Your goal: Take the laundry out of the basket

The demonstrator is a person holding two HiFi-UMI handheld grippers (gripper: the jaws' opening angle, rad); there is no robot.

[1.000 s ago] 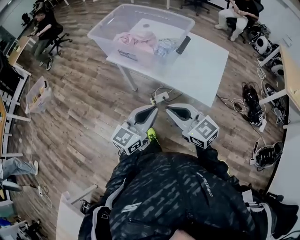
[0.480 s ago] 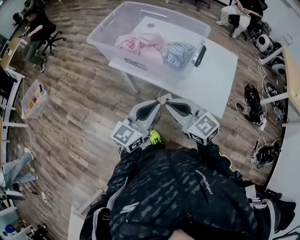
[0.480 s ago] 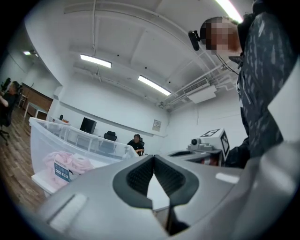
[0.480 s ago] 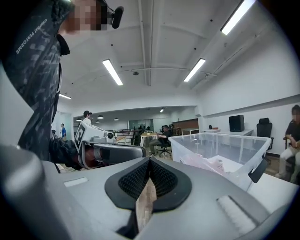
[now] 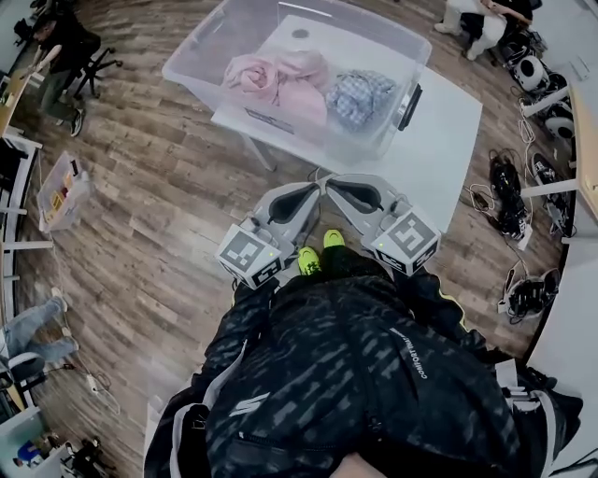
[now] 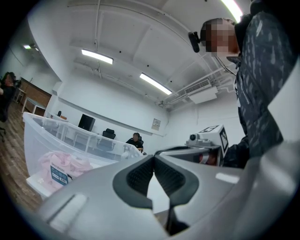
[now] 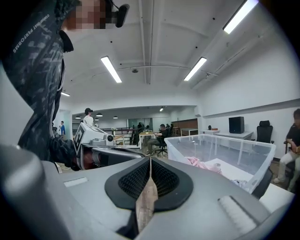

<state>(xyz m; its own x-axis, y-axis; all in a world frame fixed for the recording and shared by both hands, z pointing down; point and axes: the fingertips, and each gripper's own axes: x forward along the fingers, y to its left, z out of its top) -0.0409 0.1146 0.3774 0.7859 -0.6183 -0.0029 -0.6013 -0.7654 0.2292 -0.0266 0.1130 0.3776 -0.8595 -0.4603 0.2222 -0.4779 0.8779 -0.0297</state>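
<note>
Jaws of the left gripper (image 5: pixel 308 193) and the right gripper (image 5: pixel 339 187) are pressed together, with nothing between them. Both grippers are held close in front of the person's dark jacket (image 5: pixel 355 373). Their tips nearly meet and point toward the bench (image 5: pixel 439 140). Under them two yellow-green shoes (image 5: pixel 308 261) stand on the wood floor (image 5: pixel 159 243).

Just past the tips lies the near edge of the white bench. On it stands the basket (image 5: pixel 201 51), a clear plastic tub open at the top. It sits toward the bench's left end, and its left part reaches out past that edge.

All the laundry is inside the basket. A pink bundle (image 5: pixel 280 79) lies about the middle, and a blue-and-white checked piece (image 5: pixel 360 93) lies just beside it on the right. A label (image 5: pixel 262 119) sits on the basket's near wall and a black clip (image 5: pixel 408 105) on its right end. That near wall stands between the grippers and the laundry. In both gripper views the pink bundle shows through it, to the left in the left gripper view and to the right in the right gripper view.

Farther out, cables and dark gear (image 5: pixel 500 191) lie on the floor to the right of the bench. A small clear box (image 5: pixel 61 191) with things in it stands on the floor well to the left. One seated person (image 5: pixel 56 42) is at the far left, and another (image 5: pixel 476 14) sits beyond the bench at the far right.
</note>
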